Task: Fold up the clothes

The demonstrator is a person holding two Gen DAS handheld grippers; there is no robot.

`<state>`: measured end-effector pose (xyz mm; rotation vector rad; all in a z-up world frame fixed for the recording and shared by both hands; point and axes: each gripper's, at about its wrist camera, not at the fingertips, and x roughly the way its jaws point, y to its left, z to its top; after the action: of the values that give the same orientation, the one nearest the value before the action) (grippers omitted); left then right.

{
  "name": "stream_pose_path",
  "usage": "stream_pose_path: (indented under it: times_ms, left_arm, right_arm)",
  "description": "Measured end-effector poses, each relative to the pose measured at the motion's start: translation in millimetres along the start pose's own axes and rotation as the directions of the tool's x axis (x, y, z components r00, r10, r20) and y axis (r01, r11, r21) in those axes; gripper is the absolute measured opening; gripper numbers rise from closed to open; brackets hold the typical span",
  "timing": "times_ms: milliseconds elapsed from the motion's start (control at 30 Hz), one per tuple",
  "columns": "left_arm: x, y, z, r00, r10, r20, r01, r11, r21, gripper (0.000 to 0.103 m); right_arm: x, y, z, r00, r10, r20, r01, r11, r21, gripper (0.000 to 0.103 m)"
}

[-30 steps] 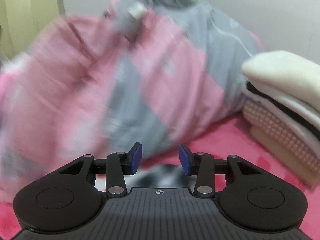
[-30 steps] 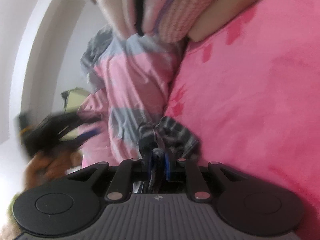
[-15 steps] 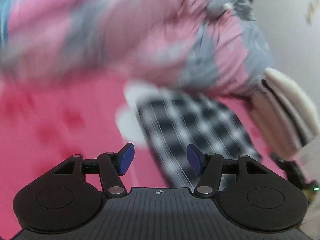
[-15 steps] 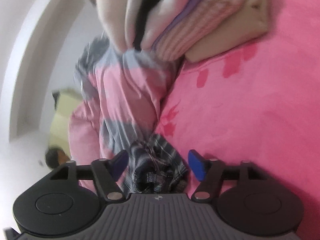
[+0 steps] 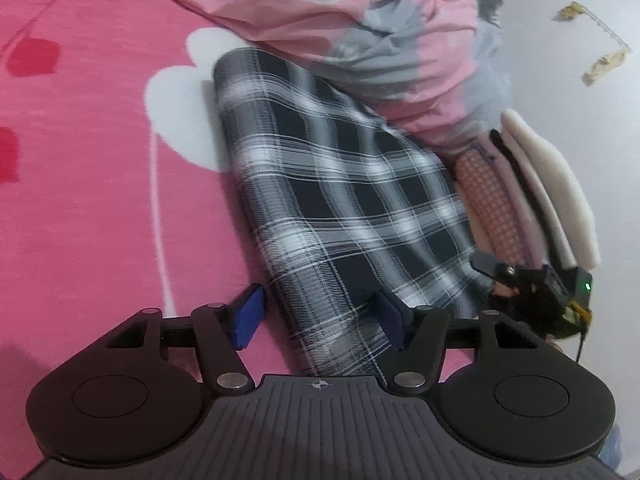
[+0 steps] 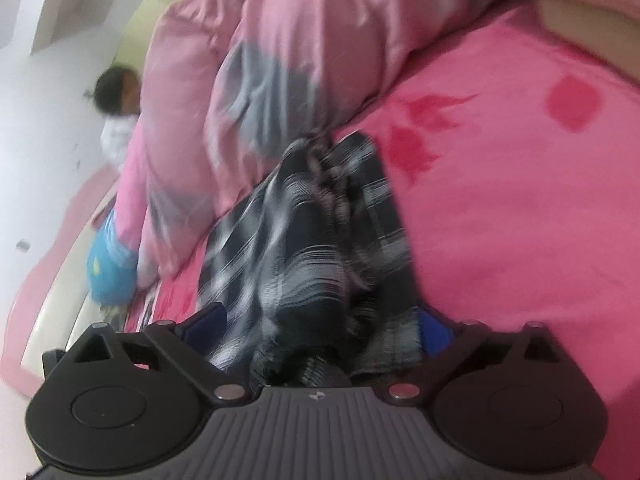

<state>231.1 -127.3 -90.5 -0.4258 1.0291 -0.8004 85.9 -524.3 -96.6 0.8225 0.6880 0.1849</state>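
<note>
Two grippers bracket one garment. At left, the left gripper (image 5: 320,318) hovers low over the near end of the plaid garment (image 5: 340,184), jaws part open (they have just narrowed a little); the cloth's left edge passes between the blue pads, neither of which appears to press it. The garment lies flat on the pink bedsheet (image 5: 80,160), its long axis running away from this gripper toward the pink-and-grey duvet (image 5: 360,20). Further right stands a stack of folded clothes (image 5: 532,184), just beside the garment's far edge. At right, the right gripper (image 6: 320,324) has just been opening and stands wide, bunched plaid cloth between its pads but seemingly released (blur makes contact uncertain). Both hands sit at the garment's near end, the left better squared to its edge.
</note>
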Motion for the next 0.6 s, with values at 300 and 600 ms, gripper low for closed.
stream_pose_path:
  times_ms: [300, 600]
  left_arm:
    - [-10, -2, 1, 0.997, -0.056, 0.047, 0.059, 0.997, -0.058, 0.017]
    - [-100, -7, -22, 0.996, -0.083, -0.01, 0.083, 0.995, -0.057, 0.015]
  right_arm:
    - [7, 6, -6, 1.0, -0.014, -0.004, 0.015, 0.995, 0.097, 0.04]
    - [-19, 58, -74, 1.0, 0.017, 0.025, -0.022, 0.978, 0.206, 0.037]
